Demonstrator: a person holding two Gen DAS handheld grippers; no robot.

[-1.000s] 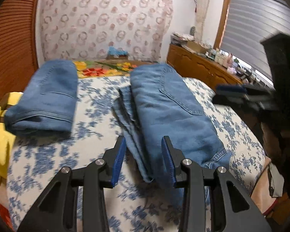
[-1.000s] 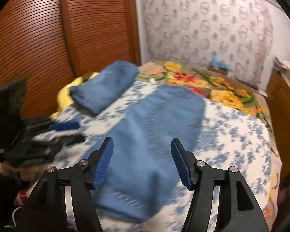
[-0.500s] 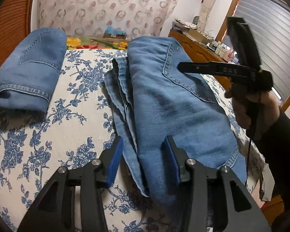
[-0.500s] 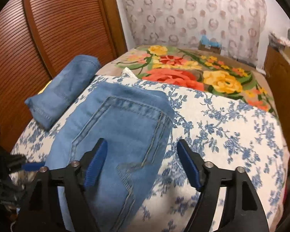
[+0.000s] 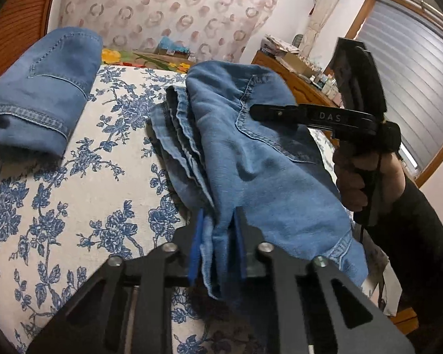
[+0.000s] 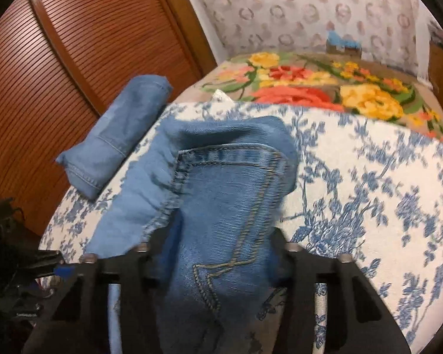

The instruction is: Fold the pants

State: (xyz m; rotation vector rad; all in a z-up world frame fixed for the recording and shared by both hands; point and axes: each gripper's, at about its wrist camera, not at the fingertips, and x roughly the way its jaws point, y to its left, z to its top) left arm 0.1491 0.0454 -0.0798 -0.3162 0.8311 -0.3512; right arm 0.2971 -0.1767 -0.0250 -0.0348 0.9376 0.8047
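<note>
Light blue jeans lie folded lengthwise on the bed, several layered edges showing on their left side. My left gripper is closing its jaws on the near layered edge, and the cloth bunches between the blue pads. In the right wrist view the pocket end of the jeans fills the gap of my right gripper, whose jaws are closing on the puckered denim. The left wrist view shows the right gripper's black finger over the pocket, with a hand on its grip.
A second pair of jeans lies folded at the left of the blue-flowered bedspread. Beyond it lie a bright floral blanket and a louvred wooden door. A cluttered wooden dresser stands on the right.
Both grippers' jaws have narrowed onto the jeans, and the denim now bunches between the pads. The right gripper came in low over the pocket end.
</note>
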